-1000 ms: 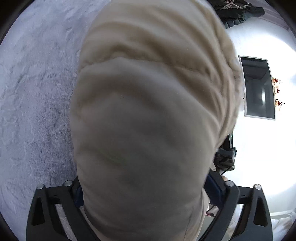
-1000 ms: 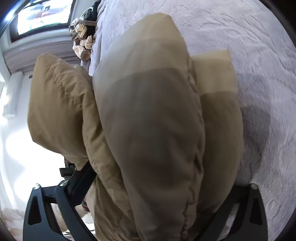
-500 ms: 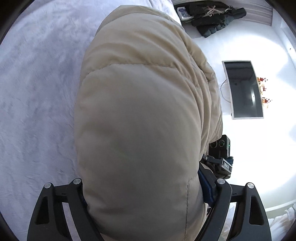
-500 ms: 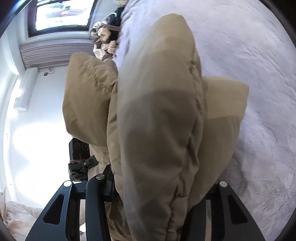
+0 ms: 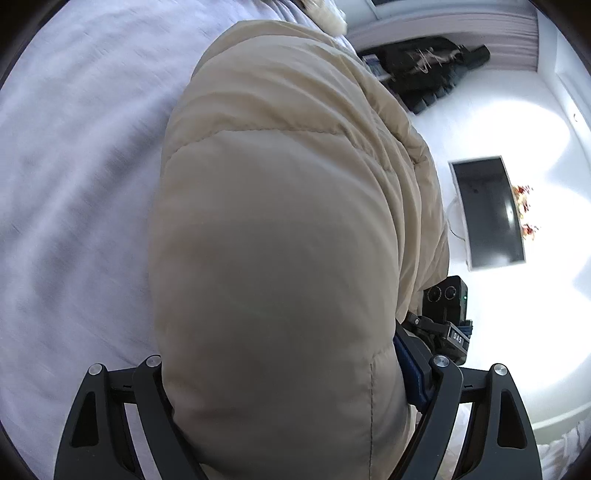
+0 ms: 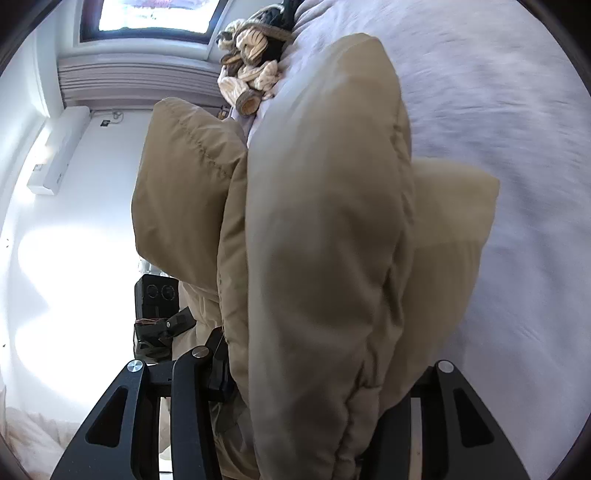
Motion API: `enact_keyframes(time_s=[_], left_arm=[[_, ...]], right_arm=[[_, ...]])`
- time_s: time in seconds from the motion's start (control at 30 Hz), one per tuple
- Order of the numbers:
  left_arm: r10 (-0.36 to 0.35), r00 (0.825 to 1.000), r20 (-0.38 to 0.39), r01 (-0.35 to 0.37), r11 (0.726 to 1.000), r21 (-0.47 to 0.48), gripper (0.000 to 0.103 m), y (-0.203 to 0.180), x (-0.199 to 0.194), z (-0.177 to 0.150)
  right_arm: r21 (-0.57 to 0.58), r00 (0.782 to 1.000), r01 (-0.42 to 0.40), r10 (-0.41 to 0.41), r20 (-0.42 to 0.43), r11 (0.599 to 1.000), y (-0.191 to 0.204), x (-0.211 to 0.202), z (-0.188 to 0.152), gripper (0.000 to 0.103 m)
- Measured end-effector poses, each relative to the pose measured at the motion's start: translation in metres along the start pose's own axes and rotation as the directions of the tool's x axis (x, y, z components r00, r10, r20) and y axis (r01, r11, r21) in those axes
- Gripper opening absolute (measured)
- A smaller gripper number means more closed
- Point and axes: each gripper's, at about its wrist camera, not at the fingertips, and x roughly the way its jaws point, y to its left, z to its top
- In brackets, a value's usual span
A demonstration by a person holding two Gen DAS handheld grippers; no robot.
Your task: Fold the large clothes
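Note:
A beige padded jacket (image 5: 280, 229) fills the middle of the left wrist view, bulging up between the fingers of my left gripper (image 5: 291, 413), which is shut on it. In the right wrist view the same jacket (image 6: 325, 240) hangs in thick folds between the fingers of my right gripper (image 6: 317, 417), also shut on it. Both grippers hold the jacket lifted over a pale lilac fluffy bedspread (image 5: 74, 184). The fingertips are hidden by the padding. The other gripper's black camera block (image 5: 445, 295) shows just beyond the jacket, and it also shows in the right wrist view (image 6: 157, 295).
The bedspread (image 6: 498, 110) spreads under the jacket. A heap of knitted clothes (image 6: 251, 81) lies at the bed's far edge. A dark pile of clothes (image 5: 424, 70) lies beyond the bed. A wall screen (image 5: 487, 214) and a window (image 6: 155, 14) are behind.
Both grippers have moved with the jacket held in them; the view has swung, showing more of the room wall and the far clothes. The jacket's folds have shifted slightly.

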Motion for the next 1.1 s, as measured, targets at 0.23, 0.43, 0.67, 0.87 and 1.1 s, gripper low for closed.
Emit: enact_keyframes(time_s=[0.23, 0.43, 0.67, 0.87, 1.1], left_arm=[[0.099, 0.994, 0.046, -0.096, 0.993, -0.065, 0.087, 0.066, -0.021, 0.049], [0.161, 0.986, 0.045, -0.156, 0.984, -0.086, 0.091, 0.084, -0.009, 0.047], [0.306, 0.947, 0.097, -0.304, 0.952, -0.032, 0.093, 0.055, -0.006, 0.028], [0.402, 0.905, 0.139, -0.408, 0.913, 0.021, 0.094, 0.037, -0.003, 0.016], [0.487, 0.855, 0.178, -0.499, 0.866, 0.027, 0.094, -0.014, 0.007, 0.014]], right_arm=[[0.019, 0.998, 0.044, -0.044, -0.044, 0.999, -0.01, 0.088, 0.032, 0.048], [0.099, 0.989, 0.143, -0.138, -0.049, 0.985, -0.016, 0.106, 0.036, 0.061], [0.007, 0.928, 0.371, -0.371, 0.007, 0.928, 0.033, 0.063, 0.035, 0.061], [-0.124, 0.892, 0.441, -0.42, 0.164, 0.889, 0.108, 0.047, 0.043, 0.052], [-0.168, 0.812, 0.581, -0.55, 0.197, 0.797, 0.131, 0.096, 0.068, 0.015]])
